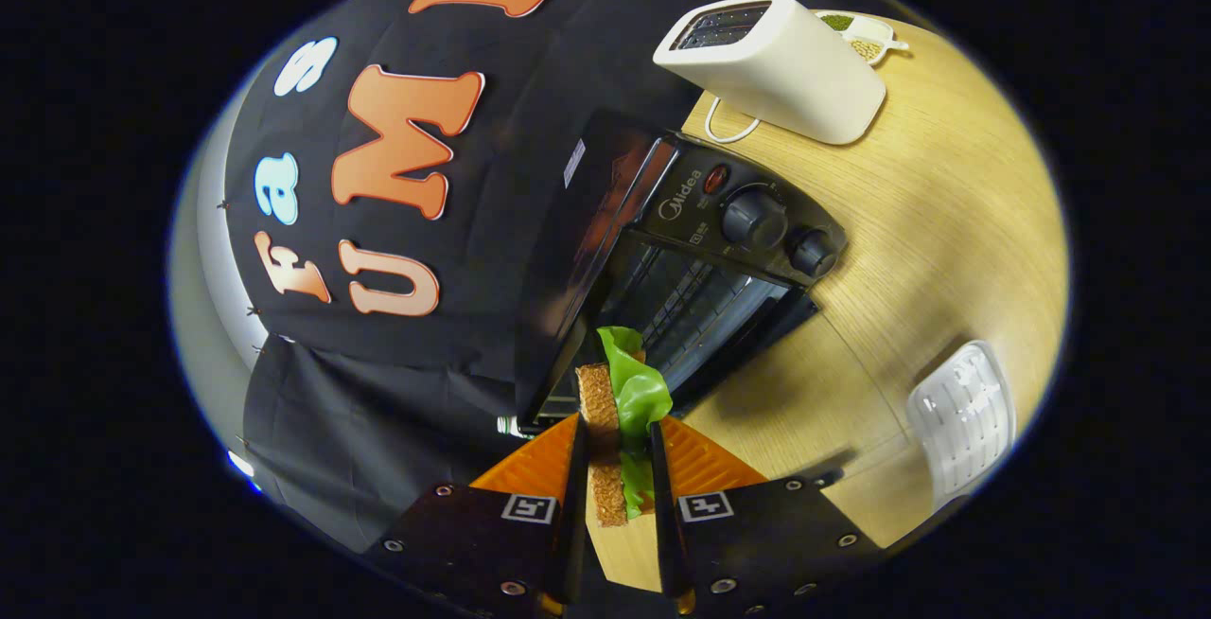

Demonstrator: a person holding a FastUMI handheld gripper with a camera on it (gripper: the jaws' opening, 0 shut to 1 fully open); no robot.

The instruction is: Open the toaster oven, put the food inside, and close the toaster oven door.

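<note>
My gripper (620, 439) is shut on a sandwich (615, 420), brown bread with a green lettuce leaf sticking out, squeezed between the two orange fingers (539, 468). Just beyond the sandwich stands the black toaster oven (700, 250). Its door (757, 340) hangs open, and the wire rack inside shows through the opening. The oven's two knobs (754, 218) and a red lamp sit on its control panel. The view is rolled, so the oven and the table look tilted.
A white pop-up toaster (776, 65) stands on the wooden table (946, 221) beyond the oven, its cord looping beside it. A small white dish with grains (866, 32) lies behind it. A white ribbed tray (963, 420) rests on the table to the oven's side.
</note>
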